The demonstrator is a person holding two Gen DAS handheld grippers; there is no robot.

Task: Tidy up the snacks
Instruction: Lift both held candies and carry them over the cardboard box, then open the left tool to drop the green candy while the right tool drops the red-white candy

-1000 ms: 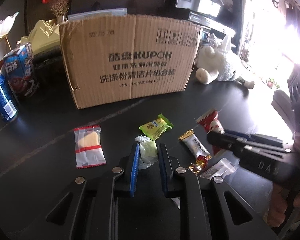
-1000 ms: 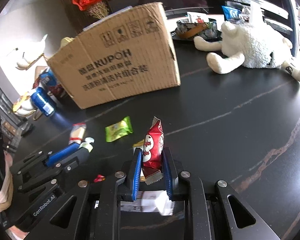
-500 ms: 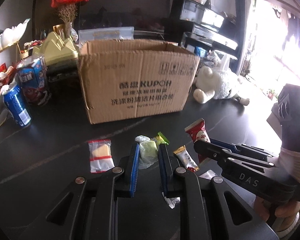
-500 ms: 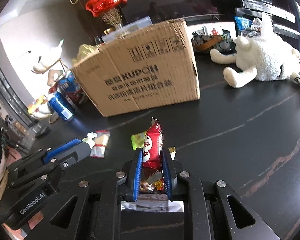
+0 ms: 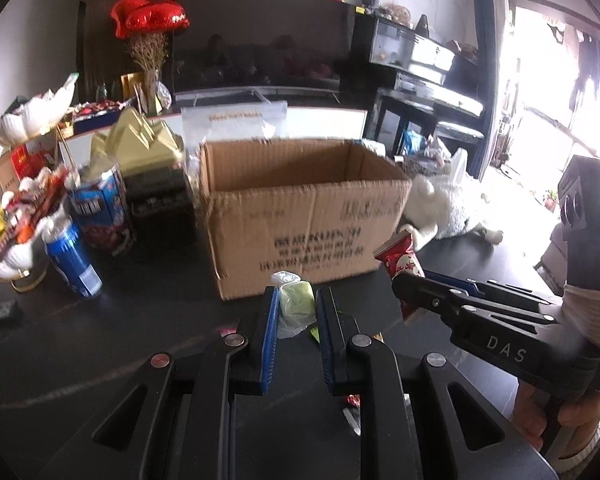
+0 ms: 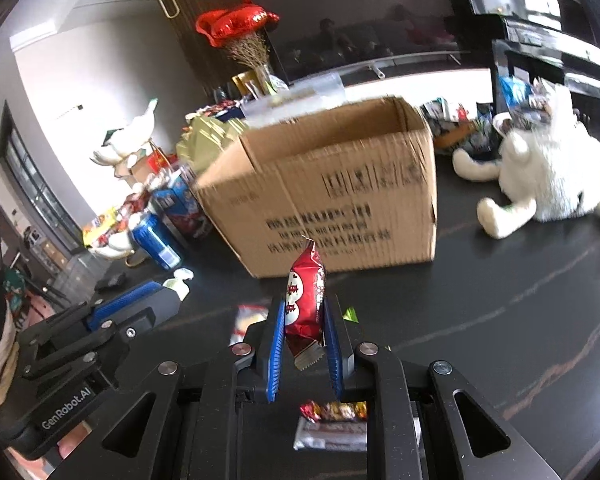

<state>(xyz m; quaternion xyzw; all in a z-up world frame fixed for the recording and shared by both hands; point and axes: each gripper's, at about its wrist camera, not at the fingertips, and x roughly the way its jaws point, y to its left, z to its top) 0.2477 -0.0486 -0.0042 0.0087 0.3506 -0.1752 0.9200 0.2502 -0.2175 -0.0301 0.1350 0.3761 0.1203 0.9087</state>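
My left gripper [image 5: 296, 300] is shut on a pale green wrapped snack [image 5: 296, 306], held above the black table in front of the open cardboard box [image 5: 300, 208]. My right gripper [image 6: 303, 312] is shut on a red snack packet [image 6: 305, 300], upright between the blue pads, also short of the box [image 6: 332, 188]. In the left wrist view the right gripper [image 5: 404, 280] and its red packet [image 5: 400, 256] sit at the box's right front corner. The left gripper [image 6: 168, 292] shows in the right wrist view at left. Loose snacks [image 6: 332, 412] lie on the table below the right gripper.
Blue cans [image 5: 74, 260] and a snack-filled white dish [image 5: 8, 236] stand left of the box. A white plush toy [image 6: 540, 176] lies right of it. A yellow-green wrapper [image 6: 350, 314] and a clear packet [image 6: 246, 320] lie on the table [image 6: 500, 300].
Both grippers have risen from the table with their snacks and moved toward the box; its open top now shows. The loose snacks have dropped out of sight below.
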